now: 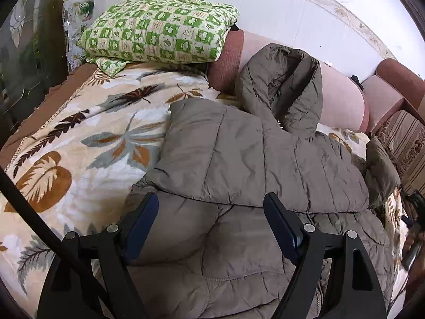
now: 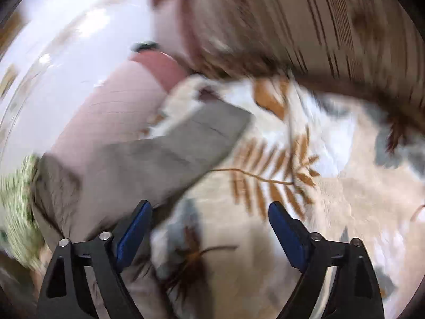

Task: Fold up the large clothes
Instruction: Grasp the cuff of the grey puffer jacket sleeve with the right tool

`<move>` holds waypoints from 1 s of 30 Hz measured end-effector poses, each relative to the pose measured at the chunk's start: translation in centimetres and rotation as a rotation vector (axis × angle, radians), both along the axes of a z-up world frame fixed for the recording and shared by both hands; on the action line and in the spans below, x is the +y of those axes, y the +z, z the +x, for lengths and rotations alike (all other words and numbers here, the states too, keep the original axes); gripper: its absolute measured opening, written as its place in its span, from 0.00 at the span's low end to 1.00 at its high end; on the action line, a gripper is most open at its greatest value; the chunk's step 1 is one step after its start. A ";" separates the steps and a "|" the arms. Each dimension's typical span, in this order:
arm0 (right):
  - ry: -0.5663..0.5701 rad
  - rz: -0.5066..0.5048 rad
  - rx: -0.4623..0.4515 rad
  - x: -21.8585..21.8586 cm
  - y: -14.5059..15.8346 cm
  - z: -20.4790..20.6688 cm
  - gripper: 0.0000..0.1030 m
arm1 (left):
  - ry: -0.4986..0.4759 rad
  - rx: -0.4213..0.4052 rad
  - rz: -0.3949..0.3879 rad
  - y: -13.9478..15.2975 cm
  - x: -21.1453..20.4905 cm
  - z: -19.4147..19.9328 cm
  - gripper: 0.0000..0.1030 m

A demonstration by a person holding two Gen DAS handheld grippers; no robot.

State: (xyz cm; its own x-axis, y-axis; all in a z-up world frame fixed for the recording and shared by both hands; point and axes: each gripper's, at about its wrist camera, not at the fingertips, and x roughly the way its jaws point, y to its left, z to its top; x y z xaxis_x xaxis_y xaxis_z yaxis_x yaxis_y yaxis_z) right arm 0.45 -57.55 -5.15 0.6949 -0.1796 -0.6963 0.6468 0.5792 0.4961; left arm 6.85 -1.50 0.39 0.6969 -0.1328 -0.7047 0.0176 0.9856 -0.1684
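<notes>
A grey-brown padded jacket (image 1: 239, 164) lies on a leaf-patterned blanket (image 1: 79, 133), its hood (image 1: 281, 90) propped against a pink bolster (image 1: 342, 98). One sleeve is folded across the body. My left gripper (image 1: 212, 204) is open and empty, just above the jacket's lower body. In the blurred right wrist view the other sleeve (image 2: 159, 148) stretches out over the blanket (image 2: 332, 212). My right gripper (image 2: 209, 210) is open and empty, above the blanket beside that sleeve.
A folded green checked quilt (image 1: 159, 29) lies at the far end by the white tiled wall (image 1: 292, 16). A striped cushion (image 1: 406, 143) stands at the right edge; it also shows in the right wrist view (image 2: 318, 21). A dark pole (image 1: 39, 226) crosses the lower left.
</notes>
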 end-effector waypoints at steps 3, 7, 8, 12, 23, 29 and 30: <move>-0.034 0.149 -0.012 -3.8 -2.7 1.8 0.72 | -0.008 0.009 -0.003 -0.5 -0.1 0.3 0.78; -0.080 0.201 -0.037 -6.1 -4.2 5.6 0.71 | -0.012 0.020 0.001 -1.2 -0.2 0.9 0.78; -0.094 0.205 -0.041 -6.5 -4.4 6.8 0.71 | -0.012 0.023 0.007 -1.4 -0.3 1.1 0.78; -0.086 0.212 -0.039 -7.6 -4.5 9.2 0.20 | -0.017 0.036 0.041 -2.0 -0.6 1.7 0.78; -0.242 0.005 -0.032 -11.4 5.8 2.2 0.09 | 0.026 0.020 0.008 -0.5 1.2 1.1 0.78; -0.260 -0.206 -0.014 -9.2 14.6 -0.2 0.09 | 0.119 -0.020 -0.013 1.4 4.4 0.6 0.78; -0.228 -0.247 -0.027 -7.5 16.3 0.2 0.09 | 0.134 -0.024 -0.013 1.7 4.8 0.5 0.78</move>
State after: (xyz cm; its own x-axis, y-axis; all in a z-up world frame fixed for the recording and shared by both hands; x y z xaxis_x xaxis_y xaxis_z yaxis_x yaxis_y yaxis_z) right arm 0.69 -65.03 11.13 0.6350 -0.4935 -0.5943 0.7620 0.5264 0.3771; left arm 7.40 3.31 2.07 0.7258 -0.0469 -0.6863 -0.1096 0.9770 -0.1827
